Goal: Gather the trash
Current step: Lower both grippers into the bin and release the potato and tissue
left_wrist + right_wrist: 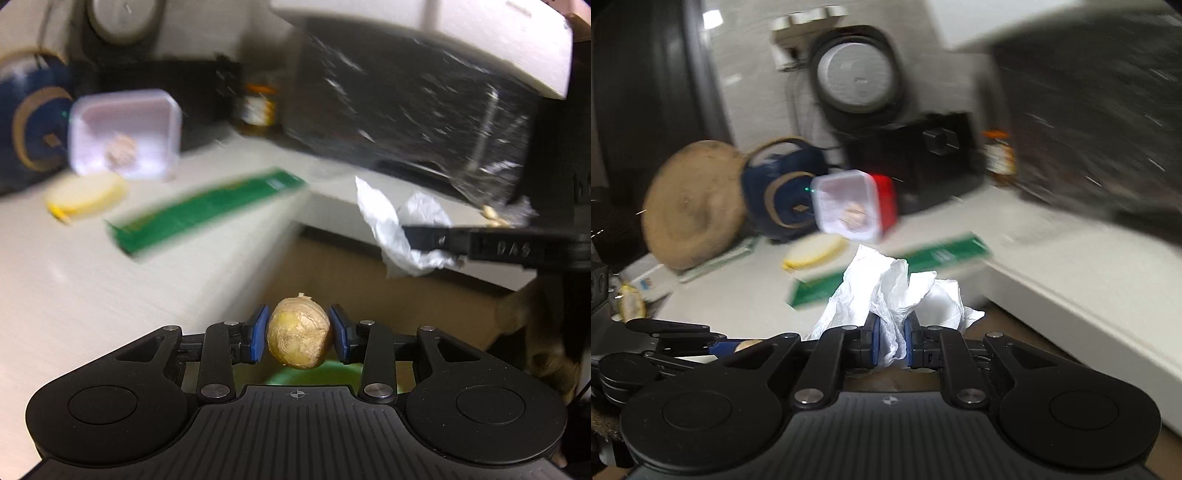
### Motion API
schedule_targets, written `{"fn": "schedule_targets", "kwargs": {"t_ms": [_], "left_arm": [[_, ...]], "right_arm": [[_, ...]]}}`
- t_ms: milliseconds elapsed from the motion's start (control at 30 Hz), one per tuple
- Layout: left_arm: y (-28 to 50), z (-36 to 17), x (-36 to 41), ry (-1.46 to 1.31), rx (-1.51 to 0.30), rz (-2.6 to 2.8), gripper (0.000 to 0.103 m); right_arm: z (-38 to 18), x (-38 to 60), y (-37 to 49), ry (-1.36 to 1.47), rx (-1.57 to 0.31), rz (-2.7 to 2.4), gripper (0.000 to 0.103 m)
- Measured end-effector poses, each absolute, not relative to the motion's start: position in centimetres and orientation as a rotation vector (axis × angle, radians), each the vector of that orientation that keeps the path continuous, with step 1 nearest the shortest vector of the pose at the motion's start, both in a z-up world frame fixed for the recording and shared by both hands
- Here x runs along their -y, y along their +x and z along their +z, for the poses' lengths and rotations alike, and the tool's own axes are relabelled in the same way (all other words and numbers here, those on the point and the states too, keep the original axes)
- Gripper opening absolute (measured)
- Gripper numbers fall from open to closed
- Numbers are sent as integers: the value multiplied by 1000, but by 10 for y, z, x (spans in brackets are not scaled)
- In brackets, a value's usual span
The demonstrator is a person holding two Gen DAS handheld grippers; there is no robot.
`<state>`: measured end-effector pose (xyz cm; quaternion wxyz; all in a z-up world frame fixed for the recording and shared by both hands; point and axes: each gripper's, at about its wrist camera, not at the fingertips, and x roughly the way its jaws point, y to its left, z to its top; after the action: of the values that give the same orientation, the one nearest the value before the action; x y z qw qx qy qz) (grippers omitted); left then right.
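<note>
Left tongs point(298, 338) clamped on ginger lump point(298, 334), held past desk point(74, 288) edge over green bin point(314, 374) rim below. Right tongs point(891, 343) pinched tight on crumpled tissue point(897, 295), also off desk edge. Two scraps picked up, neither dropped yet. Left on desk: green wrapper point(207, 210), yellow peel point(86, 197), maybe tub point(123, 134) with scrap inside. Judged roughly midway.
</note>
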<state>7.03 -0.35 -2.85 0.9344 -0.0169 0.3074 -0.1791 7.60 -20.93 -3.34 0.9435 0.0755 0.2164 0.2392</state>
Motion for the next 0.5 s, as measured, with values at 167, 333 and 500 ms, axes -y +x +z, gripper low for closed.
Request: {"fn": "schedule_targets", "kwargs": {"t_ms": [167,333,500], "left_arm": [[81,-111,36,-74,-734,-458,41],[105,-230,52,-174,-988,-472,41],[113,-317,57,-238,-1206,-428,41]], "right_arm": [[-101,242,63,153,-537,332,13],[-175,269,57,199,-674,192,13],[-238,296,61,315,-839,125,13]]}}
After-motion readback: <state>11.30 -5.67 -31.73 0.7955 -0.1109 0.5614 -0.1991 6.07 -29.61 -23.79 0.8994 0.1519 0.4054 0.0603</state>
